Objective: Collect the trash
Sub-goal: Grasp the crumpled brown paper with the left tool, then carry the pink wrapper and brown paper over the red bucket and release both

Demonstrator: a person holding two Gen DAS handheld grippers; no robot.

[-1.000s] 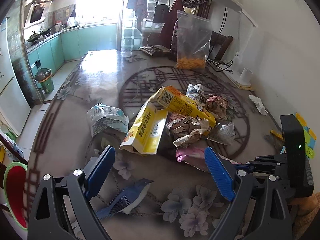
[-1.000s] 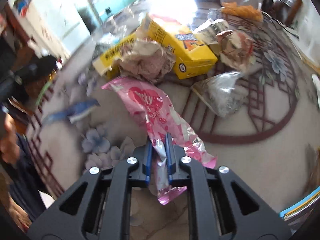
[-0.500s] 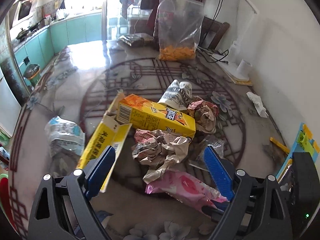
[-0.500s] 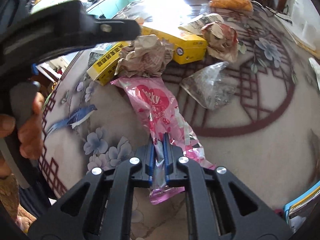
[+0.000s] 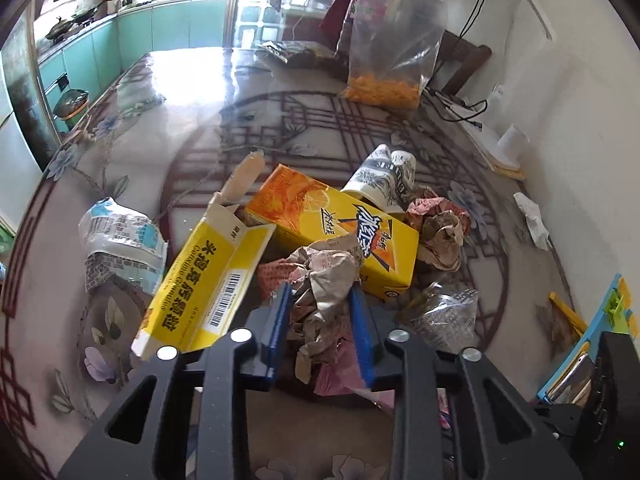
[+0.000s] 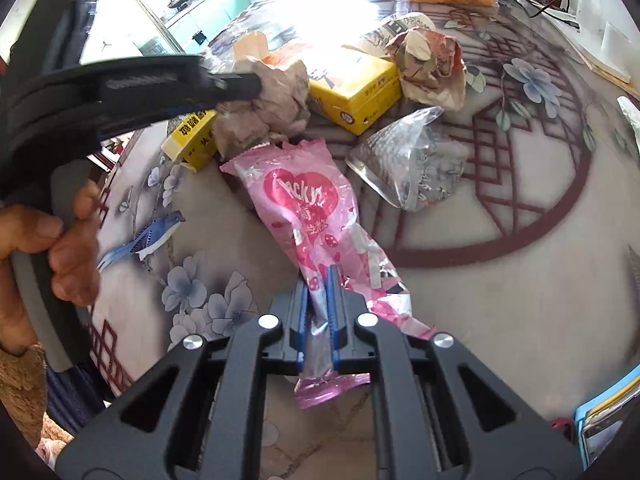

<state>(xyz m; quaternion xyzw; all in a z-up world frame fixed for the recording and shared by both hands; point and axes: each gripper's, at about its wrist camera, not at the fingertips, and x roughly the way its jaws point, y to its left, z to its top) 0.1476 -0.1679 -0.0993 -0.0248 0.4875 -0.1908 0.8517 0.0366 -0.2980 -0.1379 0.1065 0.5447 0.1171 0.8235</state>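
Pink snack wrapper (image 6: pixel 308 216): flat on table (image 6: pixel 520 300), tail end clamped between narrow jaws of right gripper (image 6: pixel 318 280). Crumpled brown paper (image 5: pixel 324 280): at 12 o'clock from wrapper, bracketed by left gripper (image 5: pixel 320 300), pads touching both sides, grip apparently closing. Outward: yellow carton (image 5: pixel 336 224) at 12, open yellow box (image 5: pixel 208 280) at 10, clear bag (image 6: pixel 412 164) at 2, blue-white packet (image 5: pixel 120 240) at 9. Progress: early; two items gripped, none lifted clear, remainder uncollected.

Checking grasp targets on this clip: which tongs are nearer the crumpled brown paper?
Left. The left tongs straddle the crumpled brown paper, fingers on both sides. The right tongs sit farther back, clamped on the pink wrapper.
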